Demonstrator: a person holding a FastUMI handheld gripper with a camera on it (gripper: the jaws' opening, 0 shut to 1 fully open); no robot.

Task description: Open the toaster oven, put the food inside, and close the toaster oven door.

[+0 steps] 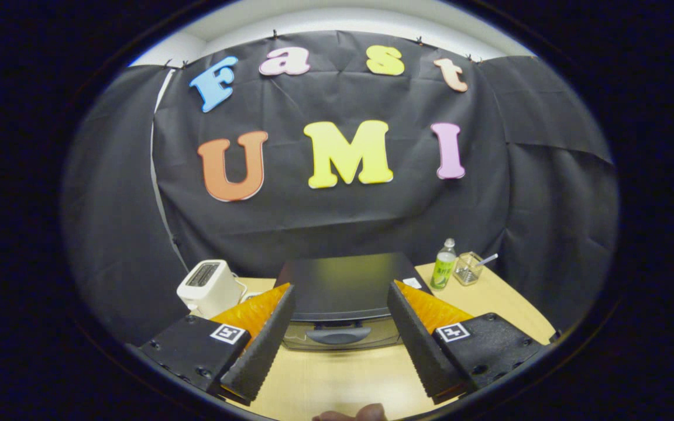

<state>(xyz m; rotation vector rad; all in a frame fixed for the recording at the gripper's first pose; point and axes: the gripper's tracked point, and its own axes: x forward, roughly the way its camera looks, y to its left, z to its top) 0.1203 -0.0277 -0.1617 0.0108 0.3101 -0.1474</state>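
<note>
A black toaster oven (346,286) stands on the wooden table (337,374), straight ahead of my fingers. Its glass door is shut, with a dark handle (338,335) along the door's top. My gripper (340,313) hovers above the table, open, and nothing is between the fingers. The handle sits in the gap just beyond the fingertips. Below the fingers, at the table's near edge, a small brownish rounded thing (351,414) peeks in; I cannot tell what it is.
A white slot toaster (208,287) stands left of the oven. Right of the oven are a green-labelled bottle (444,265) and a clear glass (468,268) with a spoon in it. Black cloth walls close off the back and sides.
</note>
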